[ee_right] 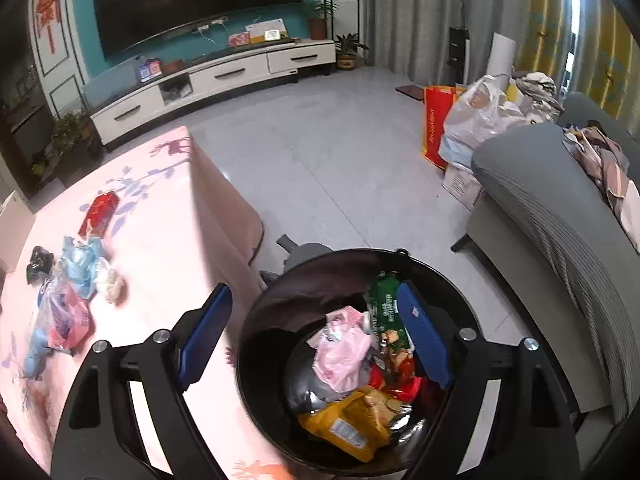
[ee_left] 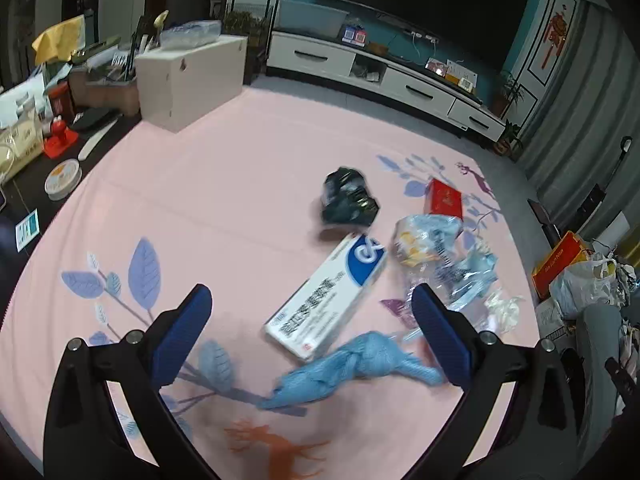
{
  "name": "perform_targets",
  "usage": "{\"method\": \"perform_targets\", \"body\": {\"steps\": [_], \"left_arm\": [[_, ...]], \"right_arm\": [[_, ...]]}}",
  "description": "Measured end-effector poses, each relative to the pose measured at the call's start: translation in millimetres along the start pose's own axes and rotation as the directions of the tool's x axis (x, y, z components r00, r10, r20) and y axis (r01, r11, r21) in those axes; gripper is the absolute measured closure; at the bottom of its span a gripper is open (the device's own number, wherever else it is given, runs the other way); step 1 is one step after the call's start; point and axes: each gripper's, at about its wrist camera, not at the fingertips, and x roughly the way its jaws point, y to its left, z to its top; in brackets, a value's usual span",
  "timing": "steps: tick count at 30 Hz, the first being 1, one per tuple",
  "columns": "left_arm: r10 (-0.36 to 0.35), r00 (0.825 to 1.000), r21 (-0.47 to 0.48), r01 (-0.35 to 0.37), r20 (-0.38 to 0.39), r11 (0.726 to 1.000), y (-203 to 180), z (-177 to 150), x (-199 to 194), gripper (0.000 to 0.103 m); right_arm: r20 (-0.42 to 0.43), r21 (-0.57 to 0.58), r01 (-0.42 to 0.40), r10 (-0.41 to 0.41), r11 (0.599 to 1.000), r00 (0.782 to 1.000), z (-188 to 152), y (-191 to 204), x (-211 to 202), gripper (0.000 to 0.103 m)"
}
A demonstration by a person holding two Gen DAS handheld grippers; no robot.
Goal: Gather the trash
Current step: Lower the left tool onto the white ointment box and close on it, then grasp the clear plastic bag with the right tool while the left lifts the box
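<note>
1. The left gripper (ee_left: 312,316) hangs tilted down over the pink-clothed counter (ee_left: 224,184), its blue fingers (ee_left: 182,334) spread wide with nothing pinched between them.
2. Between and just ahead of those fingers lie a knotted blue cloth-like wad (ee_left: 360,364) and a white-and-blue carton (ee_left: 328,292), the two touching.
3. Beyond the carton sit a crumpled black wrapper (ee_left: 349,197), a clear and blue plastic bag (ee_left: 444,256) and a small red box (ee_left: 444,199), all close together; a white crumpled scrap (ee_left: 505,307) lies beside the bag.
4. The right gripper (ee_right: 316,328) points down into a round black bin (ee_right: 260,360) standing on the floor against the counter's edge, fingers (ee_right: 425,340) apart and empty.
5. Inside the bin are a pink wrapper (ee_right: 344,352), a green packet (ee_right: 382,308) and a yellow packet (ee_right: 352,424).
</note>
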Motion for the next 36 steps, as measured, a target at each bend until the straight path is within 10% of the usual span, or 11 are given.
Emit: {"method": "perform_targets", "body": {"steps": [14,27,36], "left_arm": [[-0.068,0.989,0.060,0.077,-0.135,0.995,3,-18,57,0.006],[-0.001,0.989,0.115,0.018,-0.149,0.993,-17,-20,77,0.045],[-0.099,0.989,-0.060,0.093,-0.112,0.994,-1,-25,40,0.066]], "right_arm": [[0.050,0.065,-0.170,0.167,0.983,0.985,7,34,-6,0.010],[-0.004,-0.058,-0.240,0.240,0.969,0.971,-4,77,1,0.010],[-0.097,-0.204,-0.437,0.426,0.876,0.900,-20,169,8,0.010]]}}
